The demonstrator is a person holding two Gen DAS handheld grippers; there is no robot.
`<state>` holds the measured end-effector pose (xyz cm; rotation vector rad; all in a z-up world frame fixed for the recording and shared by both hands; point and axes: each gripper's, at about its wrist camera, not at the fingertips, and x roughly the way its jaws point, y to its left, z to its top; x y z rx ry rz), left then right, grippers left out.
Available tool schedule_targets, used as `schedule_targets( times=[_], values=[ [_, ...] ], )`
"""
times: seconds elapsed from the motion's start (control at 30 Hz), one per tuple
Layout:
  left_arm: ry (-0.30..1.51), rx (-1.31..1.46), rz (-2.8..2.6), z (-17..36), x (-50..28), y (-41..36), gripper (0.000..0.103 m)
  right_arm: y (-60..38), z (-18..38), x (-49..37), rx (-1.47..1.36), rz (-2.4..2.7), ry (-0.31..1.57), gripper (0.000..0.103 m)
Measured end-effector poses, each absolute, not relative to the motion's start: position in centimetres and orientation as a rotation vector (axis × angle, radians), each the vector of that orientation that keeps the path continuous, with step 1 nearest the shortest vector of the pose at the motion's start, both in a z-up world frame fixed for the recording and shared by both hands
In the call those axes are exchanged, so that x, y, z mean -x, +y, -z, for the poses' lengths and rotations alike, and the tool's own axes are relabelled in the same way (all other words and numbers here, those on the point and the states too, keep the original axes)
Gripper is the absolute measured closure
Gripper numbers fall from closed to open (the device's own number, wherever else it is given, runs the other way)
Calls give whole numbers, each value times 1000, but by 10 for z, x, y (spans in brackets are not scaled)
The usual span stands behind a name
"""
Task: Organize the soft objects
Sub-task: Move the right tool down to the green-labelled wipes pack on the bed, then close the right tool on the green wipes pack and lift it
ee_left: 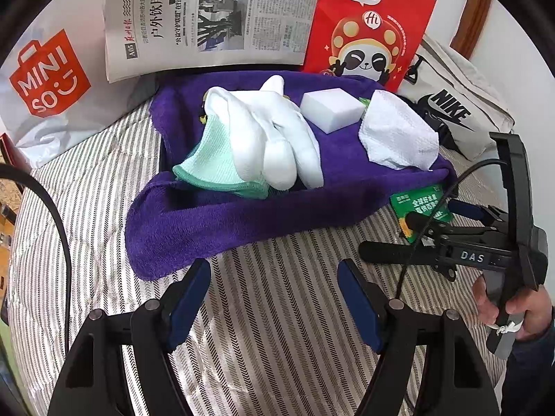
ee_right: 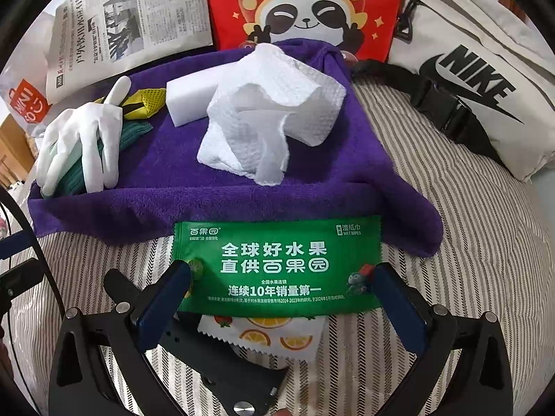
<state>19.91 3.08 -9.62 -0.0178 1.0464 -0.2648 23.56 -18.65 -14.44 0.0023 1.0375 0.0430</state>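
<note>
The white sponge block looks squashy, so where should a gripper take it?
Grip the sponge across its two long side faces, coming from above. It lies flat on the purple towel, upper face clear, with the white glove and paper towel close beside it.

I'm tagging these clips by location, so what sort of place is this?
Probably a bedroom at home: the striped bedding looks like a mattress cover, with everyday clutter on it, such as a purple towel, a newspaper and shopping bags.

Plush purple towel (ee_right: 194, 194), glossy green wet-wipe packet (ee_right: 277, 267), embossed white paper towel (ee_right: 274, 111), matt striped woven bedcover (ee_left: 277, 312).
</note>
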Motion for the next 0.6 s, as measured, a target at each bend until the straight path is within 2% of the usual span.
schedule_targets(
  times=[0.2, 0.27, 0.3, 0.33, 0.43, 0.5, 0.6],
  values=[
    [1048, 32, 284, 98, -197, 28, 29, -184, 146, -234, 28, -78, 1004, 0],
    [1052, 34, 288, 99, -197, 26, 29, -183, 144, -228, 46, -99, 988, 4],
    [1056, 32, 285, 100, -197, 25, 29, -186, 143, -224, 50, -108, 979, 9],
    [1060, 26, 284, 101, -197, 24, 29, -188, 141, -221, 49, -111, 972, 19],
    [1067, 1, 278, 102, -196, 21, 29, -199, 131, -210, -2, -170, 972, 59],
    [1072, -1, 275, 103, -197, 21, 29, -201, 127, -205, -12, -233, 989, 68],
    [1072, 13, 281, 103, -200, 21, 29, -197, 126, -197, 1, -290, 1011, 69]
  ],
)
